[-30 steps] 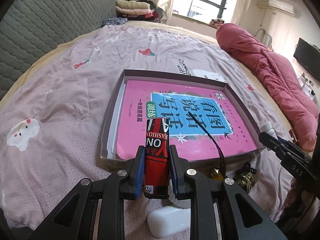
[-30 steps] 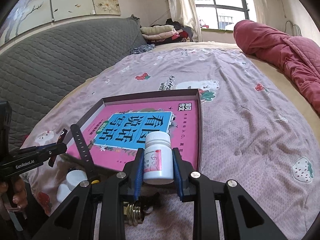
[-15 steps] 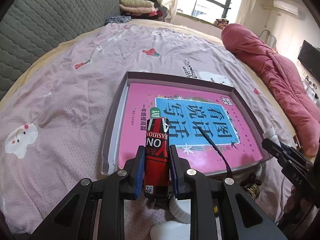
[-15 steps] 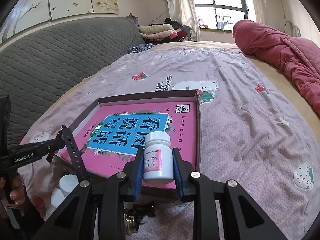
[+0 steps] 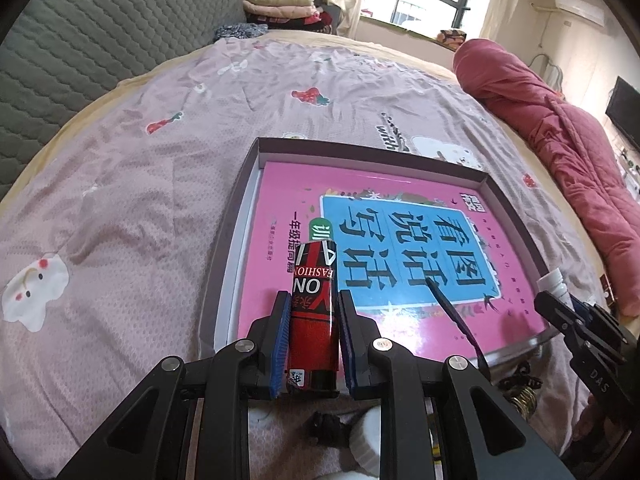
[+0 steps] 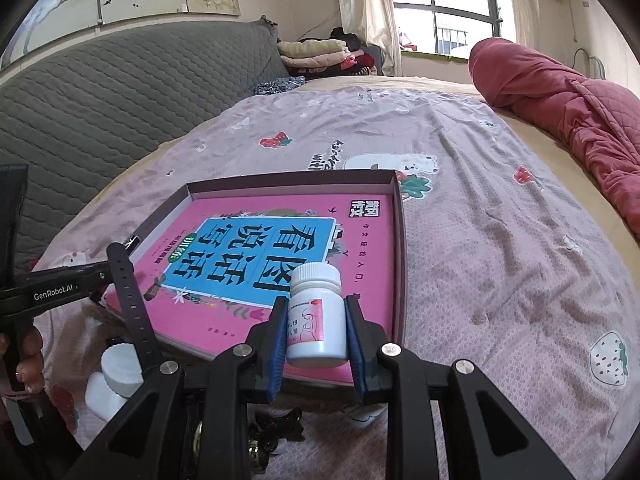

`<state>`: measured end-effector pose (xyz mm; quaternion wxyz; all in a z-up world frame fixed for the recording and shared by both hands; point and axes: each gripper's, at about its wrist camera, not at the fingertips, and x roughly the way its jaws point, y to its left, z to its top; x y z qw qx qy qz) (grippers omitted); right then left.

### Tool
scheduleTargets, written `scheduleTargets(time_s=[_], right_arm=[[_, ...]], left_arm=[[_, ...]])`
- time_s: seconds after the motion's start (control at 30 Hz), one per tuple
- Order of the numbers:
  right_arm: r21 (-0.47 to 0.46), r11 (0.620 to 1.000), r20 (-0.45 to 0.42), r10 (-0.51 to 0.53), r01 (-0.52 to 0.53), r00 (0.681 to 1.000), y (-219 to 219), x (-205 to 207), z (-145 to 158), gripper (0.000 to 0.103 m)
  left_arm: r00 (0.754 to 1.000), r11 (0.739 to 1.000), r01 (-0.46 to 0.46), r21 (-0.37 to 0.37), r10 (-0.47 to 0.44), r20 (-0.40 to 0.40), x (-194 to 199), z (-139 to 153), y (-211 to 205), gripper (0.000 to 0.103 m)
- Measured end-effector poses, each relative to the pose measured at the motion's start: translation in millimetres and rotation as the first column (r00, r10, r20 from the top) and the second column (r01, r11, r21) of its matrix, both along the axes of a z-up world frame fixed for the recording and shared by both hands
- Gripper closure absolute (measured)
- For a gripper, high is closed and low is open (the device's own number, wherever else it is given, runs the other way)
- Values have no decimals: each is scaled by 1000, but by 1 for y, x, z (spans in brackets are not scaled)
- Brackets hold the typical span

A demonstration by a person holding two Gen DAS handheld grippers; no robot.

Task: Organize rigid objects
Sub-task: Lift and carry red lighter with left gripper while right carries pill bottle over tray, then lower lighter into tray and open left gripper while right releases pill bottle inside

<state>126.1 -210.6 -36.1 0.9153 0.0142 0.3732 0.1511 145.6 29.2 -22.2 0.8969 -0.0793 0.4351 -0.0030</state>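
Note:
My left gripper (image 5: 312,334) is shut on a red and black can (image 5: 313,312), held over the near left edge of a shallow brown box (image 5: 240,200) that holds a pink book (image 5: 360,240). My right gripper (image 6: 317,330) is shut on a white pill bottle (image 6: 317,320), held over the box's near right corner (image 6: 400,260). The pink book also shows in the right wrist view (image 6: 280,248). A black watch strap (image 5: 456,320) leans over the box's near edge; it also shows in the right wrist view (image 6: 132,300).
The box lies on a bed with a pink printed sheet (image 5: 120,200). White jars (image 6: 120,364) and a dark metal keyring (image 5: 524,392) lie on the sheet below the grippers. A red quilt (image 5: 560,128) lies at the right. A grey headboard (image 6: 100,92) stands at the left.
Both grippers have moved forward toward the box with their objects still held. The white case and other small items below have slid out of the left view.

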Motion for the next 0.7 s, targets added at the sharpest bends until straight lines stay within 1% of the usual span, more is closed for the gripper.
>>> scheduleTargets(time_s=[0.37,0.5,0.6,0.7], right_arm=[[-19,1000,-23,-15,14,1000,1,6,-6,76],[-20,1000,-42,-22,21,999,0,9,-10,76],[-22,1000,-42,-17,16,999,1,9,-9,76],[-31,999,-50,-12,10,999,2,9,-10,76]], left_arm=[[999,1000,-13,14,13,-31,15,-14,0,80],[998,1000,-21,12,22,-55,19,-23,1,81],[999,999,-17,32,18,-51,18,-25,-1,81],[998,1000,-16,21,17,-53,19,-24,0,80]])
